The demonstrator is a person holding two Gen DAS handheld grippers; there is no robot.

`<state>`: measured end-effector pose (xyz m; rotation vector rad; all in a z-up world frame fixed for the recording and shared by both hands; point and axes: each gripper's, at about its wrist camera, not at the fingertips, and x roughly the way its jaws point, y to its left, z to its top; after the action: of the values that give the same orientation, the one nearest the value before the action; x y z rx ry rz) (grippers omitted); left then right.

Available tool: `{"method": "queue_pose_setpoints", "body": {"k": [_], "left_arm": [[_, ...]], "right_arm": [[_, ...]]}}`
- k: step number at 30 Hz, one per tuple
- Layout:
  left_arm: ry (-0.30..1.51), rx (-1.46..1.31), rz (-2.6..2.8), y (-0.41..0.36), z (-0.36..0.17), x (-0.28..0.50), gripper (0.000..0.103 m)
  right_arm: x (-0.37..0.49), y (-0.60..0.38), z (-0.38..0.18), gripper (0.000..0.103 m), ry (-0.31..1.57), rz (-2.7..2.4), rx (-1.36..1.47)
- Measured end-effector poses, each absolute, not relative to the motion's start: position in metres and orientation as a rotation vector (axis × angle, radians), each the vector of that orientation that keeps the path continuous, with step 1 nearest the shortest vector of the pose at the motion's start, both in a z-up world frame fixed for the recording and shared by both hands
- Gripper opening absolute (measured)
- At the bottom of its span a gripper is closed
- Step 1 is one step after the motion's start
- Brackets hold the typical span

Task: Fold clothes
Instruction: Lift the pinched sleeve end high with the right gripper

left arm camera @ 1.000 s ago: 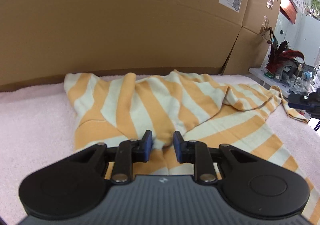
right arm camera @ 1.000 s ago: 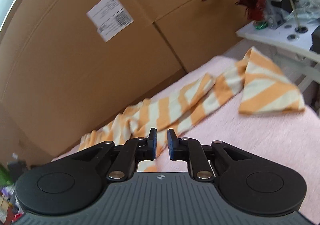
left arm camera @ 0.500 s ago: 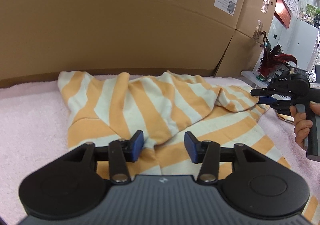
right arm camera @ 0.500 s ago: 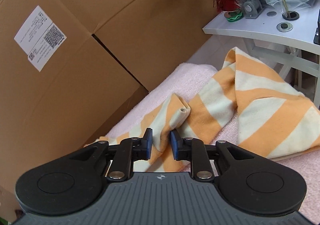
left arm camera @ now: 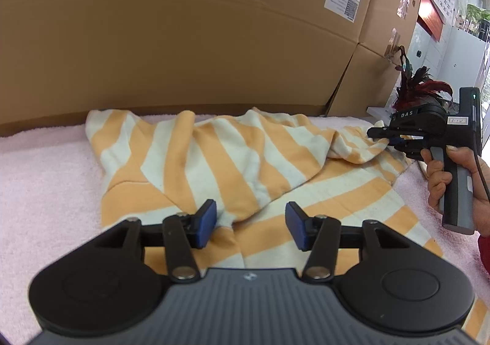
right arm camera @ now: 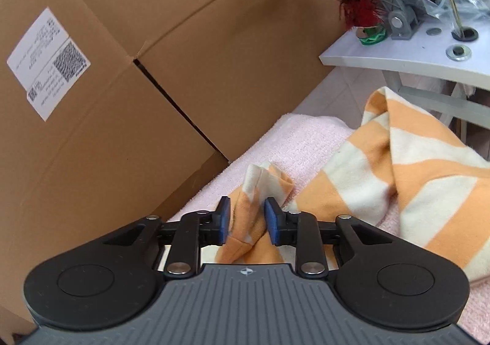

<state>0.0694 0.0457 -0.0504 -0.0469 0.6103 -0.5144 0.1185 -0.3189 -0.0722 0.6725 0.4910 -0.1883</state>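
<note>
Left gripper: open over striped shirt. Right gripper: pads straddle my bunched sleeve, not visibly pinching. Risk: sleeve slips free.

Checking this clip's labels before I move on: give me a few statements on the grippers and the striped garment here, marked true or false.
1. The left gripper is open above the striped garment. True.
2. The right gripper has a bunched bit of the garment between its fingers. True.
3. The garment lies on bare wood. False: it lies on a pink towel.
4. The garment is blue and grey. False: orange and cream stripes.
5. Cardboard boxes stand behind it. True.
</note>
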Motion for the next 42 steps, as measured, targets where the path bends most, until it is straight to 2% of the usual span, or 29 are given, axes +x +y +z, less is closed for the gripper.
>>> {"method": "queue_pose_setpoints", "body": {"k": [4, 10, 14, 16, 19, 23, 25, 31, 33, 42], "left_arm": [[0.611, -0.042, -0.515, 0.045, -0.05, 0.069, 0.055], [0.609, -0.031, -0.529, 0.045, -0.048, 0.068, 0.059], [0.599, -0.012, -0.538, 0.05, -0.038, 0.072, 0.049], [0.605, 0.004, -0.529, 0.053, -0.03, 0.082, 0.039], [0.613, 0.027, -0.515, 0.059, -0.019, 0.096, 0.037], [0.623, 0.059, -0.495, 0.067, -0.004, 0.114, 0.022], [0.664, 0.067, -0.475, 0.067, -0.013, 0.128, 0.018], [0.694, 0.057, -0.395, 0.069, -0.038, 0.152, 0.02], [0.685, 0.063, -0.384, 0.069, -0.039, 0.152, 0.024], [0.65, 0.115, -0.44, 0.055, -0.024, 0.147, 0.023]], "right_arm": [[0.117, -0.32, -0.065, 0.008, 0.482, -0.171, 0.645], [0.103, -0.335, -0.045, 0.008, 0.362, -0.17, 0.659], [0.102, -0.344, -0.033, 0.008, 0.329, -0.172, 0.661], [0.102, -0.347, -0.028, 0.008, 0.316, -0.166, 0.657], [0.102, -0.352, -0.021, 0.008, 0.286, -0.151, 0.679], [0.094, -0.36, -0.017, 0.008, 0.205, -0.115, 0.775], [0.088, -0.36, -0.016, 0.008, 0.173, -0.112, 0.789], [0.075, -0.363, -0.021, 0.008, 0.129, -0.123, 0.828], [0.07, -0.367, -0.024, 0.008, 0.119, -0.136, 0.843], [0.059, -0.367, -0.035, 0.008, 0.127, -0.125, 0.868]]}}
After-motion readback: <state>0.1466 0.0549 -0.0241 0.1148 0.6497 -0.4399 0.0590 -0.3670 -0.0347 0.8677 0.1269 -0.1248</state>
